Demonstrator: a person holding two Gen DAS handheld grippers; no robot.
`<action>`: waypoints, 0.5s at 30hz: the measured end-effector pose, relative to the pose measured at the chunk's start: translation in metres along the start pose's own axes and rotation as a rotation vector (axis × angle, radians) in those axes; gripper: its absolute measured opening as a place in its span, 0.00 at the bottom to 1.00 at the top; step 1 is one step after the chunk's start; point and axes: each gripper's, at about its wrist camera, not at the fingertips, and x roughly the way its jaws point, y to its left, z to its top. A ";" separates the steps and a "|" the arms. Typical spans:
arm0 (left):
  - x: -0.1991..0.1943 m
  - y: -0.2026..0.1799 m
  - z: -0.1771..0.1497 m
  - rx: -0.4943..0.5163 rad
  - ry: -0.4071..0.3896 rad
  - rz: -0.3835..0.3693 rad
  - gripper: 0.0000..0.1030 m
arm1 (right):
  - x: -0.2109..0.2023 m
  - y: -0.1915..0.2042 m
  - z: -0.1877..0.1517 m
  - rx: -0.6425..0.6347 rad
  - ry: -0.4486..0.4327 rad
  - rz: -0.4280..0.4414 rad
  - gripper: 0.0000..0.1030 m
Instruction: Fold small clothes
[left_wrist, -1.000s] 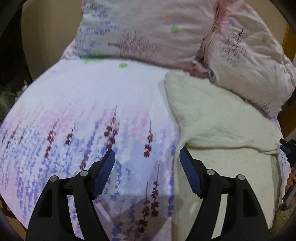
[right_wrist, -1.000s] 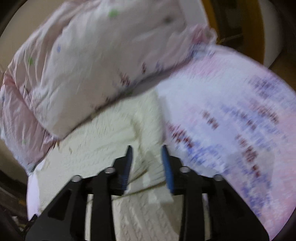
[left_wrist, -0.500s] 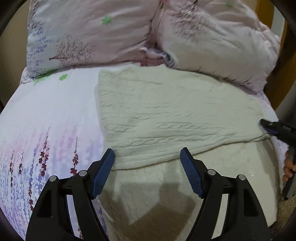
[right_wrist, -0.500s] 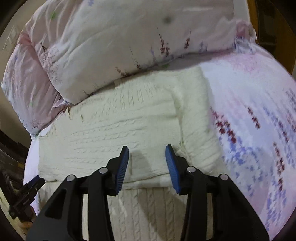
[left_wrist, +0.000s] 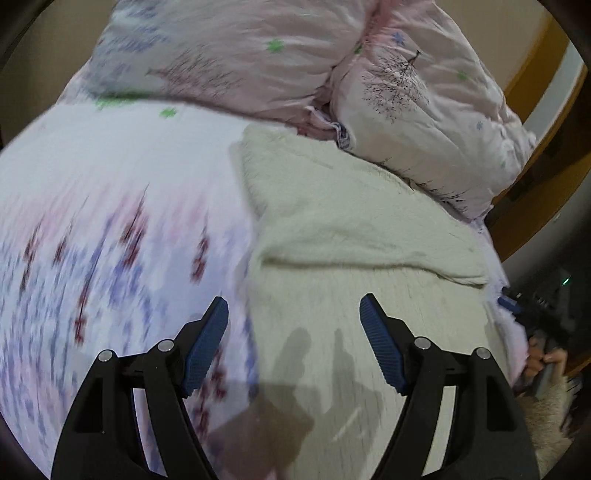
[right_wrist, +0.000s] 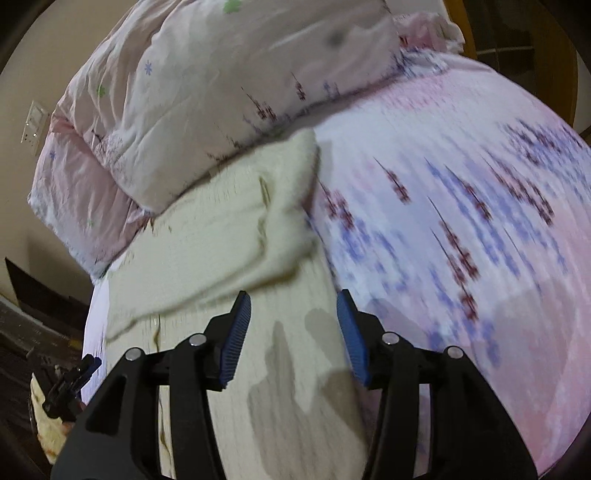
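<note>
A cream cable-knit sweater (left_wrist: 351, 236) lies on the bed with its far part folded over the near part. It also shows in the right wrist view (right_wrist: 229, 240). My left gripper (left_wrist: 293, 317) is open and empty, hovering over the sweater's near left edge. My right gripper (right_wrist: 293, 314) is open and empty above the sweater's near right part. The right gripper's tip shows at the far right of the left wrist view (left_wrist: 517, 306), and the left gripper's tip at the lower left of the right wrist view (right_wrist: 77, 373).
The bed has a floral pink and purple sheet (left_wrist: 110, 221), also seen in the right wrist view (right_wrist: 461, 221). Two pink pillows (left_wrist: 424, 96) lie at the head, touching the sweater's far edge. A wooden bed frame (left_wrist: 535, 74) stands at the right.
Both views have swung sideways and are blurred by motion. The left gripper moved left towards the sweater's left edge. The right gripper opened wider and moved towards the sweater's right edge.
</note>
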 end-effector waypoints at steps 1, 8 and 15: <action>-0.005 0.005 -0.007 -0.019 0.007 -0.017 0.72 | -0.003 -0.003 -0.005 0.000 0.007 0.003 0.47; -0.030 0.021 -0.058 -0.131 0.036 -0.137 0.69 | -0.030 -0.039 -0.046 0.034 0.056 0.025 0.47; -0.052 0.001 -0.101 -0.114 0.042 -0.215 0.62 | -0.043 -0.049 -0.087 0.040 0.121 0.163 0.30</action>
